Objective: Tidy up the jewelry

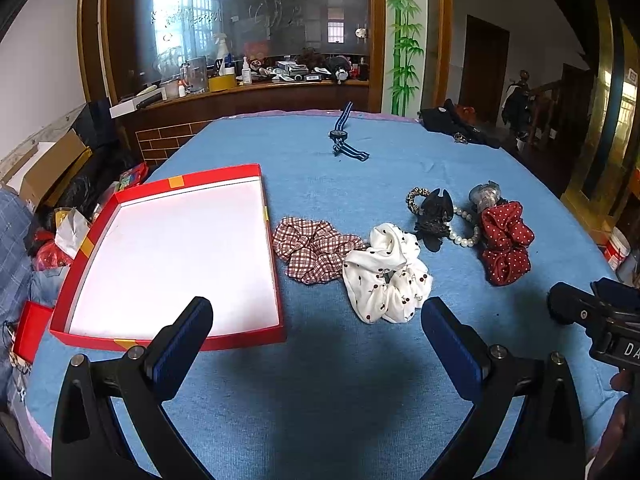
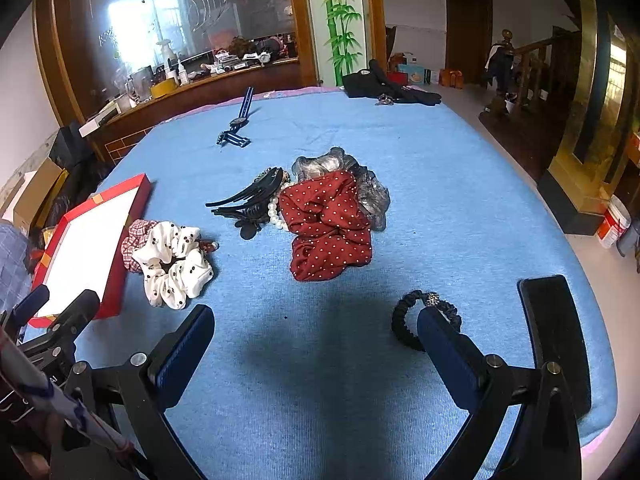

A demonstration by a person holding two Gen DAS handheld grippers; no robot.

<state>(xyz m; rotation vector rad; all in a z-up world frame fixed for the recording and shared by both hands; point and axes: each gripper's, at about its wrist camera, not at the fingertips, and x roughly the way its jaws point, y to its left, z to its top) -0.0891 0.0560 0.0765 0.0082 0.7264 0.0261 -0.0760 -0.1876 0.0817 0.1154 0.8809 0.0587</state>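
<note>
Surface (image 1: 360, 400), blue cloth-covered: jewelry and hair items are being displayed loose on it, none yet in the box.

1. Red box (image 1: 170, 184), white inside, shallow, open: being seen at left of surface, nothing lying in it.
2. Checked scrunchie (image 1: 310, 250), red/white: lying just right of box, touching item 3.
3. White scrunchie (image 1: 386, 280) w/ small cherry print: overlapping the checked one's right edge; nearest item to the left gripper.
4. Black claw clip (image 1: 434, 216): lying farther back, right of centre, teeth spread as seen in right wrist view.
5. Pearl bracelet (image 1: 466, 236): lying between clip and item 6, touching both.
6. Red dotted scrunchie (image 1: 504, 244), white dots: at right of group; a grey scrunchie (image 2: 368, 188) is being partly covered behind it.
7. Leopard hair tie (image 1: 414, 198): just behind clip, partly hidden.
8. Black braided hair tie (image 2: 404, 320) w/ small sparkly bead: lying apart, near right edge, partly hidden behind the right gripper's right finger.
9. Striped-strap watch (image 1: 344, 136), blue/white: lying far back, well apart from rest.

Left gripper (image 1: 316, 320): being held over near surface, fingers spread wide, nothing between them. Right gripper (image 2: 316, 326): likewise, fingers wide apart, holding nothing.
</note>
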